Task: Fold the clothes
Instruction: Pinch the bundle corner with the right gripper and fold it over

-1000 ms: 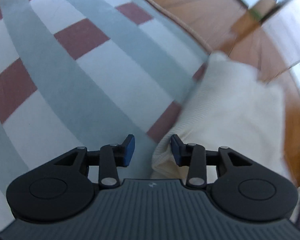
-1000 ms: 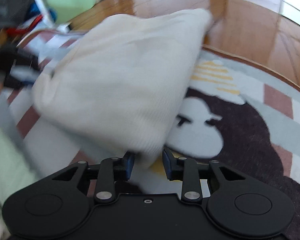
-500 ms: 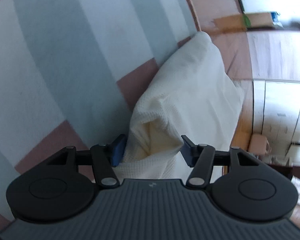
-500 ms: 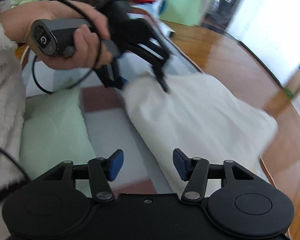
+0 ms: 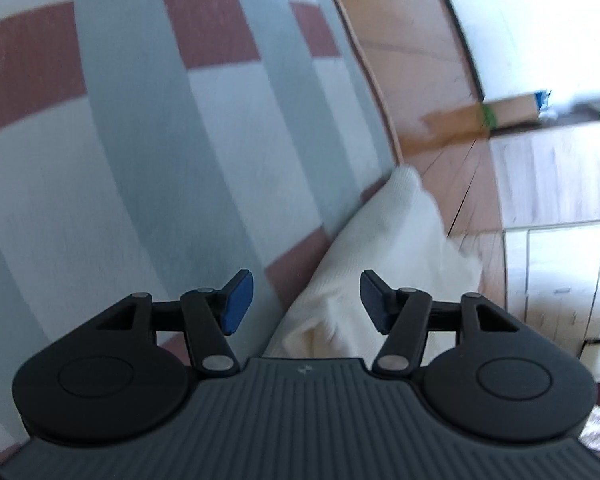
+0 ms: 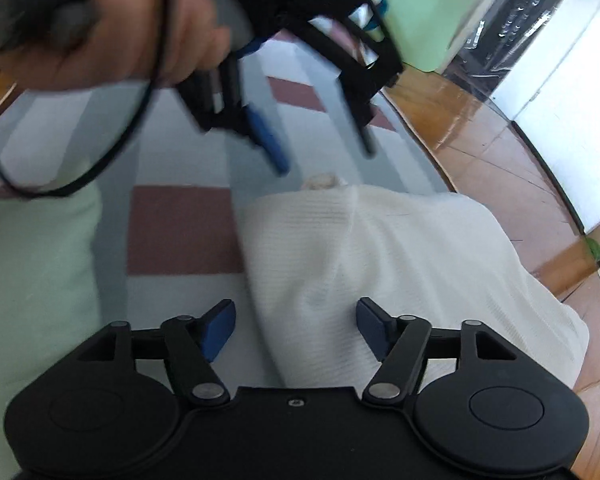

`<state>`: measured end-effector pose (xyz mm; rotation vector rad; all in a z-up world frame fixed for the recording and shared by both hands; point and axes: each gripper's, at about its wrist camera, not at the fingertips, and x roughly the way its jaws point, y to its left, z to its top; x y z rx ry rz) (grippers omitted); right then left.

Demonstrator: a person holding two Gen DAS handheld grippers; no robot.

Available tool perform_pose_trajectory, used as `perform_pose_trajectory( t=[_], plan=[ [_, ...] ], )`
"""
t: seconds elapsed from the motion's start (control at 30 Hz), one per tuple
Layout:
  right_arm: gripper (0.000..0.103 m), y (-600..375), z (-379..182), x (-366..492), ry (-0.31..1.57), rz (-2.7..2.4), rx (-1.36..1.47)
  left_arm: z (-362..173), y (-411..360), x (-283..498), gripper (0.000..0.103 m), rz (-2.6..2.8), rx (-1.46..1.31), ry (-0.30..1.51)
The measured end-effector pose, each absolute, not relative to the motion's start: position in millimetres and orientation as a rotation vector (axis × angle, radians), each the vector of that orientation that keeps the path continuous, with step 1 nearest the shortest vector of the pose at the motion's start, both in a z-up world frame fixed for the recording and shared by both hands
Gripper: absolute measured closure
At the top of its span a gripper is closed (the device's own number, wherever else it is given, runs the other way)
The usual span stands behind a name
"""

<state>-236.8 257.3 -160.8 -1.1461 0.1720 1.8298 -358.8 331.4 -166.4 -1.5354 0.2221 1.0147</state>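
**Cream garment between parted fingers, both views**

Left wrist view: the left gripper [image 5: 306, 302] has its jaws apart and clear of the folded cream knitted garment [image 5: 384, 256], whose long axis runs ahead and rightward along the striped grey, white and maroon rug [image 5: 148, 160].

Right wrist view: the right gripper [image 6: 296, 328], jaws opening, straddles the garment's near edge untouched; the left gripper hovers beyond its far end.

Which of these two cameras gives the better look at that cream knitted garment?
The right wrist view: the cream garment fills the middle of the picture, lying folded on the striped rug, with its ribbed knit showing. The left wrist view catches only a blurred strip of it along the rug's edge.
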Motion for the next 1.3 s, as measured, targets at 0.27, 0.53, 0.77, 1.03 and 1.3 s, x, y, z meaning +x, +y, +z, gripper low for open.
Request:
perform_pose_trajectory(
  t=[0.27,0.53,0.77,1.03,1.3],
  plan=[
    [0.078,305.0,-148.5,-183.9,0.490,1.758,-0.921,-160.9,349.6,-335.5,0.045,0.924,-1.418,0.288],
    [0.081,317.5,-124.3,-77.4,0.987,1.572,-0.357,-151.4,340.9,-316.8,0.035,0.836,-1.394,0.254],
    [0.082,310.4,-139.1,-28.5,1.105,1.470,-0.214,-162.3,348.9,-277.5,0.034,0.671,-1.425,0.250],
    [0.084,308.7,-125.6,-45.5,0.992,1.608,-0.268,-167.1,383.7,-235.9,0.031,0.619,-1.348,0.357],
    [0.074,292.9,-115.2,-103.6,0.958,1.855,-0.506,-170.8,381.7,-308.8,0.028,0.724,-1.531,0.150]
  ],
)
